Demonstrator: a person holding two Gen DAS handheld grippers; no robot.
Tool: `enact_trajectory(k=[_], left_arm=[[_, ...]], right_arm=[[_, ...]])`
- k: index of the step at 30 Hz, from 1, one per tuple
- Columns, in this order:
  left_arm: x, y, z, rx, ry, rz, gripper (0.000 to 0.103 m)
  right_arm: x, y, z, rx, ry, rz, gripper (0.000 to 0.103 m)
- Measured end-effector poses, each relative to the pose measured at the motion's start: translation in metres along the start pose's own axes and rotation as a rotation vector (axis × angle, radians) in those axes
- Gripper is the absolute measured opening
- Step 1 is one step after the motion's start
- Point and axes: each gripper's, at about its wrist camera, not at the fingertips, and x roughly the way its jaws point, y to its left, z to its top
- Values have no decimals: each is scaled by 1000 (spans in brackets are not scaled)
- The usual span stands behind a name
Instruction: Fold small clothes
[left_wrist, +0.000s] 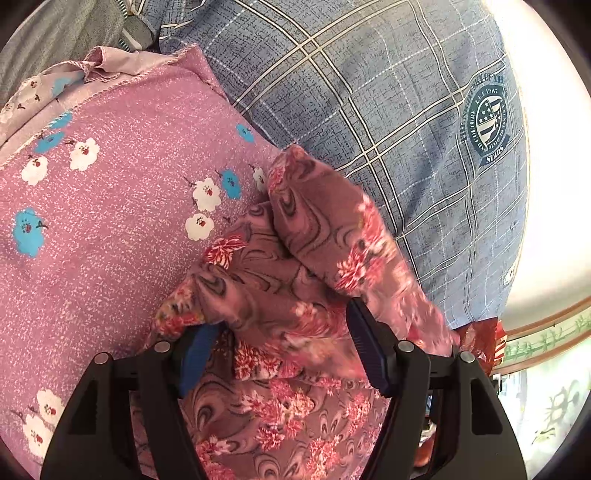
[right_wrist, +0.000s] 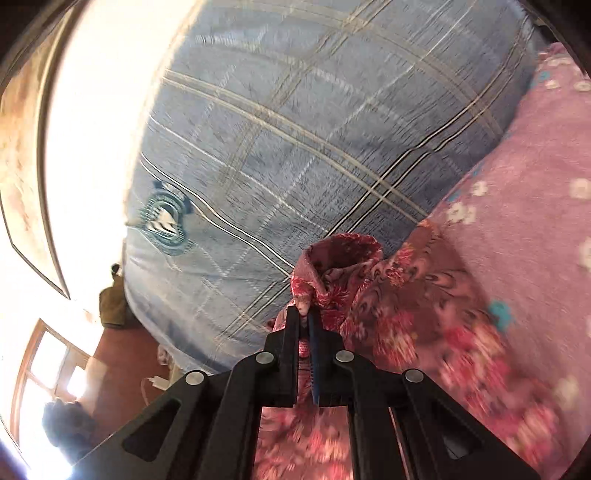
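Note:
A small maroon garment with red flowers (left_wrist: 295, 258) lies crumpled where a pink flowered blanket (left_wrist: 110, 221) meets a blue plaid bedsheet (left_wrist: 369, 92). My left gripper (left_wrist: 282, 332) stands wide open low over it. Bunched cloth fills the gap between its blue pads and drapes over the left fingertip. In the right wrist view, my right gripper (right_wrist: 303, 317) is shut on a rolled hem of the same garment (right_wrist: 388, 295), which stands up as a small loop just beyond the fingertips. The rest of the cloth trails under the gripper, blurred.
The plaid sheet (right_wrist: 295, 129) carries a round teal emblem (right_wrist: 164, 218) near the bed's edge. Beyond that edge are a reddish floor, a white charger (right_wrist: 159, 382) and a bright window (right_wrist: 48, 362). Grey fabric (left_wrist: 55, 37) lies behind the blanket (right_wrist: 535, 221). A red wrapper (left_wrist: 484, 339) sits by the edge.

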Motion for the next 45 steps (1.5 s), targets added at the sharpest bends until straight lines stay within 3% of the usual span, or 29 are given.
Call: enact_trajectory(k=[2, 4, 8, 9, 10, 11, 12, 13, 14, 16, 19, 21, 22, 24, 25, 27, 30, 32, 33, 34, 37, 40, 45], left_arm=[[-2, 0, -3, 0, 10, -10, 69], [-1, 0, -4, 5, 20, -1, 69], [3, 2, -5, 2, 38, 6, 71], [4, 2, -5, 3, 34, 10, 71], [6, 2, -4, 4, 22, 14, 69], [5, 2, -3, 11, 1, 23, 62], [6, 1, -2, 18, -13, 37, 35], [6, -1, 0, 30, -25, 49, 13], [3, -2, 2, 42, -38, 64, 9], [-6, -1, 1, 25, -53, 62, 8], [-7, 0, 0, 20, -36, 103, 8], [-1, 1, -4, 32, -15, 152, 8], [1, 2, -5, 37, -6, 173, 8], [3, 6, -6, 23, 7, 169, 8], [2, 7, -6, 18, 8, 161, 9], [-1, 9, -5, 3, 8, 145, 9], [-2, 11, -6, 0, 9, 148, 10], [0, 12, -6, -2, 8, 152, 10], [-1, 13, -7, 0, 7, 153, 10], [-1, 13, -10, 3, 8, 153, 10], [0, 11, -10, 0, 11, 148, 10], [1, 12, -9, -1, 16, 145, 10], [4, 10, -7, 5, 18, 147, 10]], right_arm=[[-17, -10, -5, 28, -12, -13, 4], [-22, -30, -15, 46, 27, -106, 5], [-25, -56, -25, 117, 60, -140, 17], [-24, -57, -26, 119, 60, -135, 33], [-21, -57, -28, 108, 54, -151, 56], [-18, -55, -28, 85, 51, -171, 60], [-13, -52, -28, 67, 53, -190, 55], [-7, -48, -26, 44, 66, -187, 31], [-5, -42, -24, 32, 74, -171, 7], [-17, -29, -17, 10, 33, -103, 6], [-39, -22, -13, -15, -9, -100, 5], [-40, -33, -16, -7, 31, -146, 6], [-36, -43, -20, -10, 92, -219, 7], [-35, -52, -27, -18, 153, -327, 12], [-42, -51, -31, -22, 142, -362, 12], [-61, -35, -32, -60, 66, -374, 13], [-64, 12, -31, -218, 22, -299, 16], [-35, 58, -34, -363, 117, -193, 34], [-18, 75, -38, -413, 174, -153, 48], [9, 97, -46, -482, 261, -99, 53], [85, 147, -78, -652, 470, -29, 53], [147, 176, -106, -752, 595, -8, 52], [209, 190, -148, -906, 751, -78, 55]])
